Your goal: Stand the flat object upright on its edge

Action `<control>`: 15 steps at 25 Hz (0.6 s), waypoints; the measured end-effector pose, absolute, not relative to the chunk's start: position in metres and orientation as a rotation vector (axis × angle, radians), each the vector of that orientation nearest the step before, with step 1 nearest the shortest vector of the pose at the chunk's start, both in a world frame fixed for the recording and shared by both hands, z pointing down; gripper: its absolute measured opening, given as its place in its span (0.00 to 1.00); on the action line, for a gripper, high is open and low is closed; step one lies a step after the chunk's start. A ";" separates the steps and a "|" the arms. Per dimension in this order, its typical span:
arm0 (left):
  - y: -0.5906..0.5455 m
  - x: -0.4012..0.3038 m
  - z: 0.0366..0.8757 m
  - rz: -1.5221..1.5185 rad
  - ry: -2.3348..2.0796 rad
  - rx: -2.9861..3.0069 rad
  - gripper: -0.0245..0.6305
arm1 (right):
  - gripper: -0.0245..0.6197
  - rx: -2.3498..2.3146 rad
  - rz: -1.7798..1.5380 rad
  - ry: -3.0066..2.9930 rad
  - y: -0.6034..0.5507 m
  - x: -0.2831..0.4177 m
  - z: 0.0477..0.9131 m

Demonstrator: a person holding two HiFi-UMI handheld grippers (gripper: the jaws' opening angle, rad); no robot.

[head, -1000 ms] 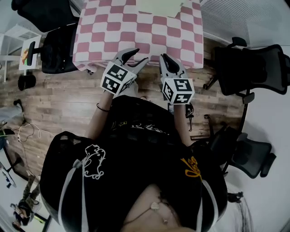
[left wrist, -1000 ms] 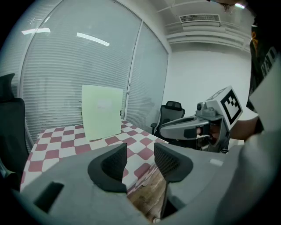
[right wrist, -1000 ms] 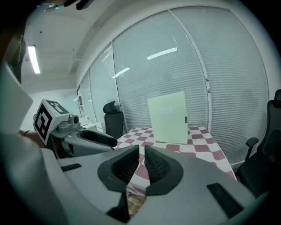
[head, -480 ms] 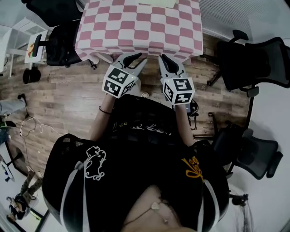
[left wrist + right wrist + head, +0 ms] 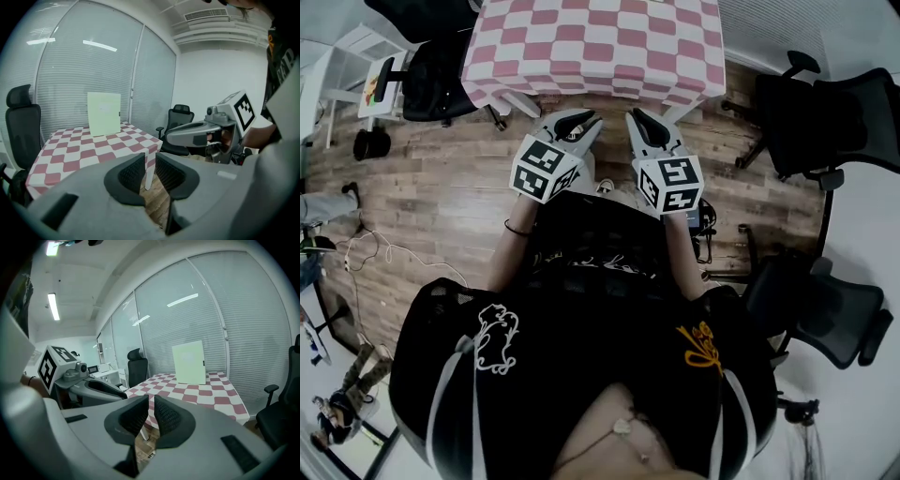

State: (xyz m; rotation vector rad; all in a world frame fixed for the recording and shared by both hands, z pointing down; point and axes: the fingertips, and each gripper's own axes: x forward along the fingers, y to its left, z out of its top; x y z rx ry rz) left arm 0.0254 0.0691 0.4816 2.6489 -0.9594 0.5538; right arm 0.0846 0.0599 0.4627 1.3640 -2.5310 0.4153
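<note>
Flat panel (image 5: 104, 120): stands on counter (image 5: 595, 47), far side, before the blinds (image 5: 70, 84). Left chair (image 5: 431, 82), right chair (image 5: 830, 108): flanking counter, on floor (image 5: 441, 187).

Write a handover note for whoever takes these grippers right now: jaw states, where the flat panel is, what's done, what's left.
Left gripper: jaws have just closed, shut, nothing between them, short of the table.
Right gripper: shut, empty, beside the left.
Flat panel: pale green, upright on its edge at the far side of the checkered table, near the blinds; can't tell if it leans on them.
Done: panel stands.
Left: probably nothing; check it is stable.
</note>
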 end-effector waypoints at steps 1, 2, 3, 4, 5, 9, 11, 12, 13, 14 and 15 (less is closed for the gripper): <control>0.073 0.025 0.482 0.555 -0.961 2.647 0.16 | 0.10 1.358 0.410 -2.534 0.063 0.084 0.463; 0.076 0.025 0.483 0.557 -0.962 2.646 0.16 | 0.10 1.354 0.406 -2.536 0.066 0.083 0.464; 0.080 0.025 0.484 0.560 -0.962 2.645 0.16 | 0.10 1.352 0.401 -2.535 0.069 0.083 0.464; 0.083 0.025 0.484 0.565 -0.961 2.644 0.16 | 0.10 1.351 0.398 -2.535 0.071 0.083 0.465; 0.086 0.025 0.485 0.569 -0.959 2.643 0.16 | 0.10 1.352 0.396 -2.534 0.074 0.083 0.465; 0.094 0.021 0.487 0.590 -0.962 2.644 0.15 | 0.10 1.360 0.392 -2.534 0.082 0.082 0.465; 0.096 0.021 0.487 0.590 -0.962 2.647 0.15 | 0.10 1.367 0.391 -2.534 0.085 0.083 0.465; 0.097 0.022 0.487 0.590 -0.959 2.649 0.15 | 0.10 1.372 0.391 -2.533 0.085 0.084 0.465; 0.097 0.024 0.487 0.591 -0.953 2.652 0.15 | 0.10 1.378 0.391 -2.531 0.086 0.085 0.465; 0.097 0.025 0.486 0.594 -0.945 2.655 0.15 | 0.10 1.383 0.393 -2.528 0.086 0.087 0.464; 0.098 0.027 0.487 0.597 -0.936 2.659 0.15 | 0.10 1.388 0.394 -2.525 0.086 0.088 0.464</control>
